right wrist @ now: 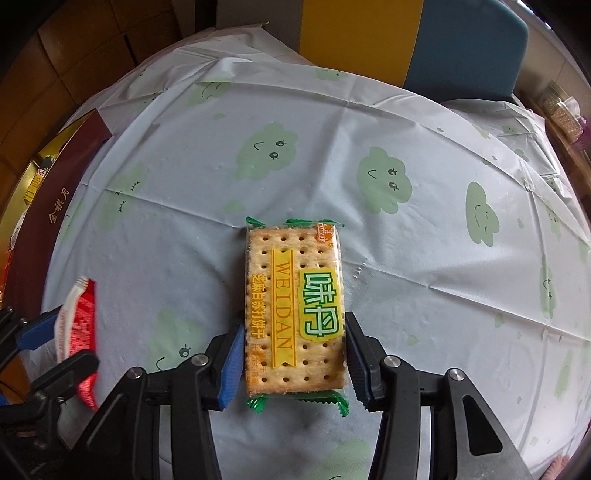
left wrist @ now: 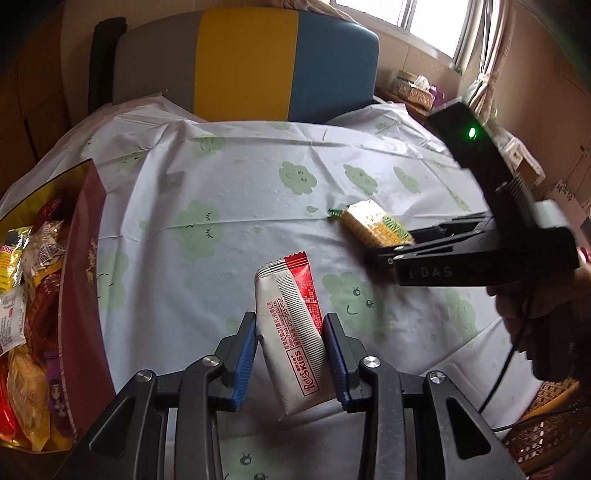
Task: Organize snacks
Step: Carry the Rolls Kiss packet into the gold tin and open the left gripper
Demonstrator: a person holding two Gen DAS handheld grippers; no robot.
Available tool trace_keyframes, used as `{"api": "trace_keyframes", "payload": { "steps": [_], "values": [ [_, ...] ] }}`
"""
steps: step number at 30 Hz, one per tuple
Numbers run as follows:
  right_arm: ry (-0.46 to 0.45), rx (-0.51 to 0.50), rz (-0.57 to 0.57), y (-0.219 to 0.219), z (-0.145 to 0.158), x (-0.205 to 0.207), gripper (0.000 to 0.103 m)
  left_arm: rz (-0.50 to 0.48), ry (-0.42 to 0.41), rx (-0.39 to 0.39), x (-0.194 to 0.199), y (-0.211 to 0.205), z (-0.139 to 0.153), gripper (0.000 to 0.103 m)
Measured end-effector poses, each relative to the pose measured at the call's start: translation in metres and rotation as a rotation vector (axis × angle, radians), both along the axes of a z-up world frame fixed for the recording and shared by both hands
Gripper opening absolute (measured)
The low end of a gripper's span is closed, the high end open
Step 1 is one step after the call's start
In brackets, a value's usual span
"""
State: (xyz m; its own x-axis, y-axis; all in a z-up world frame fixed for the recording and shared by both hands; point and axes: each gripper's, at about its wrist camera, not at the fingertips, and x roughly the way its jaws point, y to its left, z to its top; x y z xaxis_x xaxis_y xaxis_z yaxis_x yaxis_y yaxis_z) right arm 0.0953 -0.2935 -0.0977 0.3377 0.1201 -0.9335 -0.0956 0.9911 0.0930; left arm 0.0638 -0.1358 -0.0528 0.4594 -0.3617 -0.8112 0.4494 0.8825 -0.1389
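left gripper [left wrist: 291,354] is clamping a white-and-red foil snack bar [left wrist: 291,332]; right gripper [right wrist: 293,354] is gripping a yellow-labelled clear cracker packet [right wrist: 293,314] (maroon snack-filled gift box [left wrist: 79,280] sitting alongside, left).

In front of me a pale tablecloth [left wrist: 258,177] printed with green smiling clouds covers the table, creased in long folds. Behind the table stands a chair [left wrist: 243,62] with a back in grey, yellow and blue panels. To my right, near the window [left wrist: 424,18], a curtain [left wrist: 487,77] hangs, and a woven basket [left wrist: 415,96] sits on a ledge below it with a tissue box [left wrist: 421,82] just behind. A wicker seat [left wrist: 546,432] shows low at my right edge.
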Motion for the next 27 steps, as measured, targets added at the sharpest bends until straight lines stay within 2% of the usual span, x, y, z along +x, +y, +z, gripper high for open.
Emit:
{"api": "trace_keyframes", "payload": {
  "steps": [6,12,16,22,27],
  "values": [
    [-0.023,-0.039,0.016,0.001,0.002,-0.006,0.049,0.037,-0.028,-0.033,-0.008,0.020,0.022,0.036],
    [-0.052,-0.081,0.047,0.011,0.002,-0.012,0.048,0.076,-0.076,-0.033,-0.012,0.045,0.043,0.036],
    [-0.062,-0.095,0.050,0.013,0.002,-0.016,0.048,0.139,-0.089,-0.029,-0.009,0.076,0.053,0.036],
    [-0.070,-0.105,0.050,0.018,0.004,-0.020,0.048,0.314,-0.086,-0.031,0.004,0.150,0.059,0.037],
    [-0.070,-0.109,0.052,0.016,0.004,-0.019,0.048,0.499,-0.037,-0.018,0.020,0.225,0.050,0.037]
  ]
}}
